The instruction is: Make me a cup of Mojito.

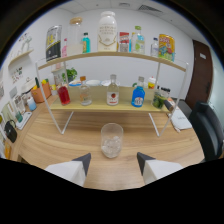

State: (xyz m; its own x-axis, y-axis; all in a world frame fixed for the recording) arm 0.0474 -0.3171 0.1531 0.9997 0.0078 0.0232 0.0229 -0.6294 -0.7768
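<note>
A wooden table (60, 142) stands against a white wall, carrying a two-tier shelf (107, 106) of bottles. The glass (111, 140), holding what looks like ice, stands just ahead of the gripper (113, 161), whose fingers are spread apart, gripping nothing

Bare worktop (55, 140) on both sides of the glass (111, 140), just ahead of the gripper (114, 161) with its fingers spread wide. Farther back, blocked by the shelf (107, 106) legs and a row of bottles (113, 91).
</note>
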